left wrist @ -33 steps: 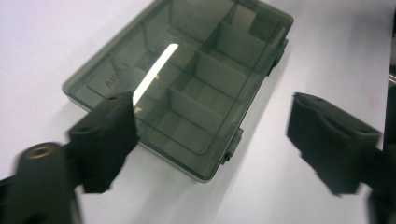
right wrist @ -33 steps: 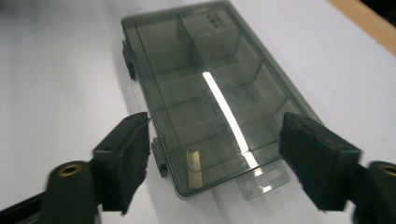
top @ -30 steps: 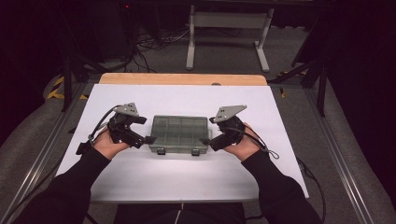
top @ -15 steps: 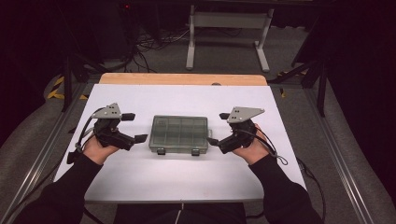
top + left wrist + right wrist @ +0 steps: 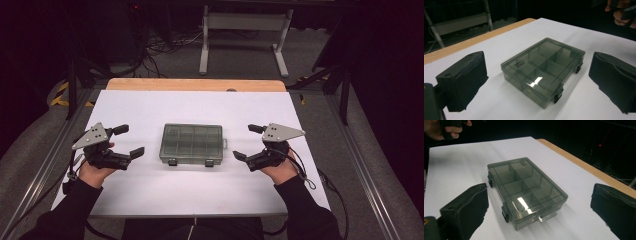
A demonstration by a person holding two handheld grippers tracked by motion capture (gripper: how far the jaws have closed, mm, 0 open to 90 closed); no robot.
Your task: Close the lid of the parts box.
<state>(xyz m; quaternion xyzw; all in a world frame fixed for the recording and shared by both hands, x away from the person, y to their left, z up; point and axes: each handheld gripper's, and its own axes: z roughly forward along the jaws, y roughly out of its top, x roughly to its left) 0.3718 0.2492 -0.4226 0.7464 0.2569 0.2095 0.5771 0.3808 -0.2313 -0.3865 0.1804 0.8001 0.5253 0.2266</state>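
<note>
Two tools, left tool (image 5: 131, 141) and right tool (image 5: 247, 142), are standing open and empty, flanking the latched compartment box (image 5: 192, 144) mid-surface (image 5: 150, 107); light, rigid, slick plastic, likely best gripped at its short ends.

A white table top (image 5: 150, 195) with a wooden far edge (image 5: 195, 84); grey metal stand (image 5: 243, 30) beyond.

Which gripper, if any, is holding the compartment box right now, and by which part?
Neither. The left gripper and right gripper sit apart from the closed box, one on each side, jaws open and holding nothing.
</note>
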